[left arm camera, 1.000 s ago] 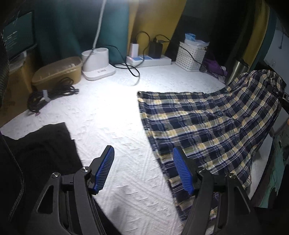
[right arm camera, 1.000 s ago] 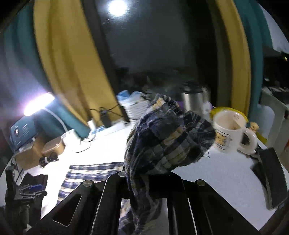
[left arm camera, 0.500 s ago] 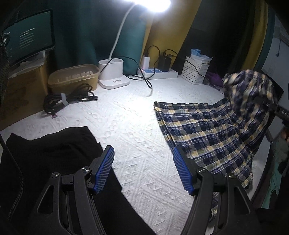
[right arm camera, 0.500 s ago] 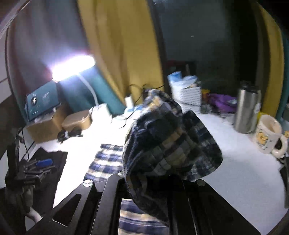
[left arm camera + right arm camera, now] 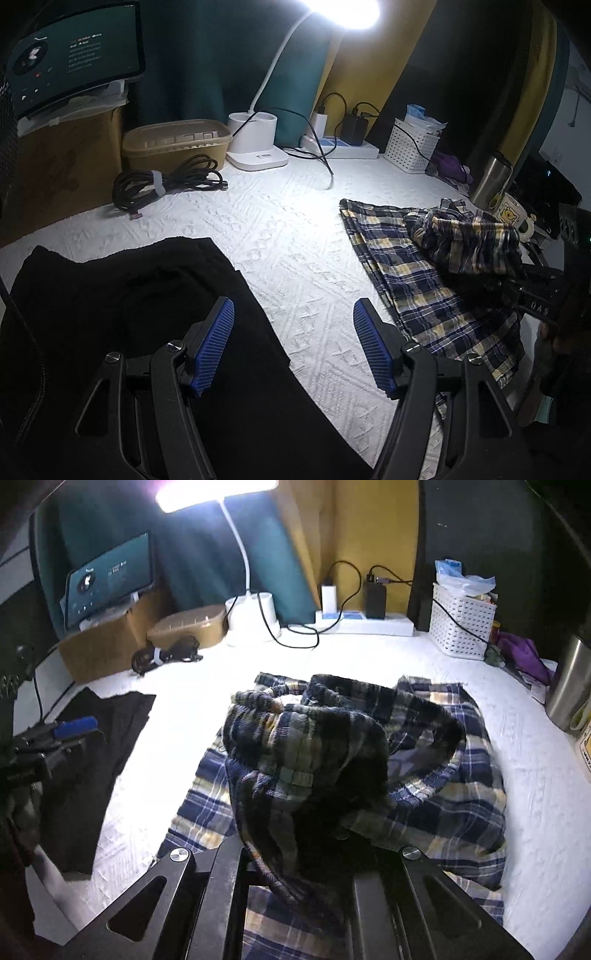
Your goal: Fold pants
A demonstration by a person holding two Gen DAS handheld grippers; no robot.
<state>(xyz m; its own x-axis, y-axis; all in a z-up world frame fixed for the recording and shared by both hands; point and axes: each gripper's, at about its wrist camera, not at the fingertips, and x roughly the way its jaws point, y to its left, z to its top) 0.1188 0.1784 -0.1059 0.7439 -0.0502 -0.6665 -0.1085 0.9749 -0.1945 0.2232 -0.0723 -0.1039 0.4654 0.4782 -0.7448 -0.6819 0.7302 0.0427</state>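
Right wrist view shows the right claw (image 5: 306, 849) pinching a bunched end of the plaid pants (image 5: 454, 805), its tips buried in cloth. A second ago that bundle hung high against the curtains; now it has come down over the half lying flat on the white surface (image 5: 535, 775), so one fold looks nearly laid, though the edges seem uneven under the glare. The left claw (image 5: 293, 349) stays spread and empty at 9 o'clock of the pants, above a black garment (image 5: 110, 295).
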